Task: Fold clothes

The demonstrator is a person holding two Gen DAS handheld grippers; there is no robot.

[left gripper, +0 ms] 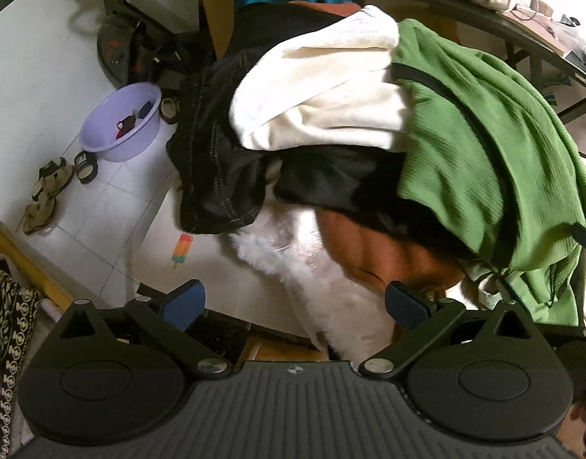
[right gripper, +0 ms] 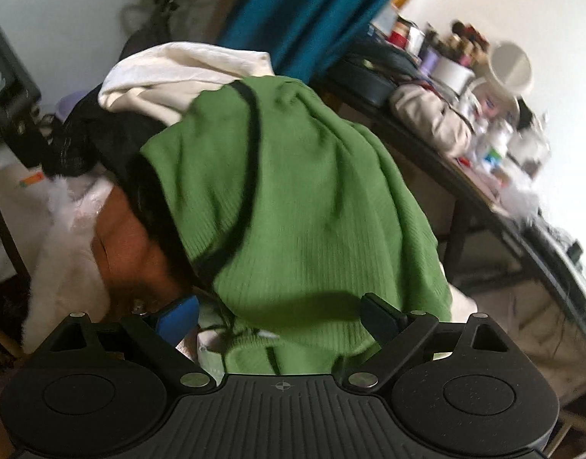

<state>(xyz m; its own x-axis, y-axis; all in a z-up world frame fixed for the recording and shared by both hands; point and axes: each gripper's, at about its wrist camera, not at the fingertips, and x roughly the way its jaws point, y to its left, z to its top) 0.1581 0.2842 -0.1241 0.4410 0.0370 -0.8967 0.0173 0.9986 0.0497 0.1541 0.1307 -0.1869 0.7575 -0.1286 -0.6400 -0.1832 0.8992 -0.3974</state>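
Heaping ribbed green knit (right gripper: pixel 293 199), cream fleece (left gripper: pixel 323 88), white fur (left gripper: pixel 293 260), rumpled

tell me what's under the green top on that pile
Under the green ribbed top: a cream garment, black clothing and a rust-brown piece. How much more is underneath cannot be seen.

Left black two-finger gripper (left gripper: pixel 295 302) angled steeply down, blue pads spread wide. Right black two-finger gripper (right gripper: pixel 279 315) tilted down too, jaws apart.

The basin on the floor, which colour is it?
Light purple; the basin shows best in the left wrist view.
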